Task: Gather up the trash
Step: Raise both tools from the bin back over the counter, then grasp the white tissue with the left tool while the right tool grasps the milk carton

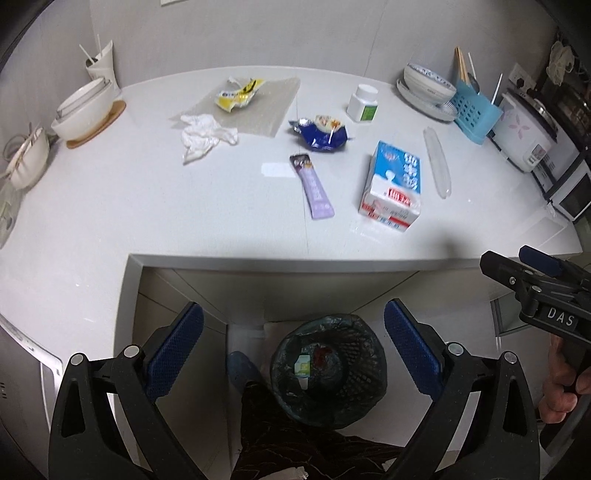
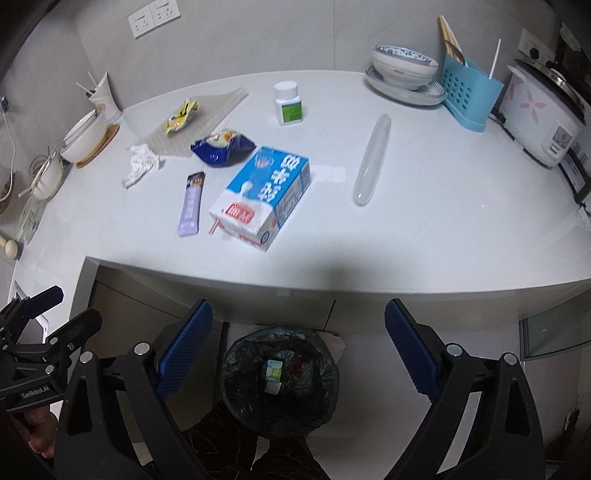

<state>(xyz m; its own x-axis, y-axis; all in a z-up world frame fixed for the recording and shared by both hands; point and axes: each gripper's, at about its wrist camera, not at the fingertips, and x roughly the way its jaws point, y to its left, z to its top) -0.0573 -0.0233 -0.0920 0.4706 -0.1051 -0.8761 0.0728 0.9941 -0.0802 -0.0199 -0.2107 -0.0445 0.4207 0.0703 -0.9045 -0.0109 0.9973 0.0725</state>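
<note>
- My left tongs (image 1: 293,338) are spread wide and empty, held over the bin (image 1: 328,373) on the floor under the bench (image 1: 147,206).
- My right tongs (image 2: 298,334) are just as wide and empty, above the same bin.
- I judge the job barely begun: the bin's liner holds only a few scraps, and most trash sits on the bench.
- Left to collect: the milk carton (image 1: 395,184) on its side, the purple sachet (image 1: 314,186) beside it, the blue snack bag (image 1: 320,133), the crumpled tissue (image 1: 203,134), the yellow wrapper (image 1: 238,94) and perhaps the clear plastic tube (image 1: 437,162).
- Only the right view shows a red straw (image 2: 213,225) at the carton's near end and the wall sockets (image 2: 155,18); the left view shows the tissue more clearly.
</note>
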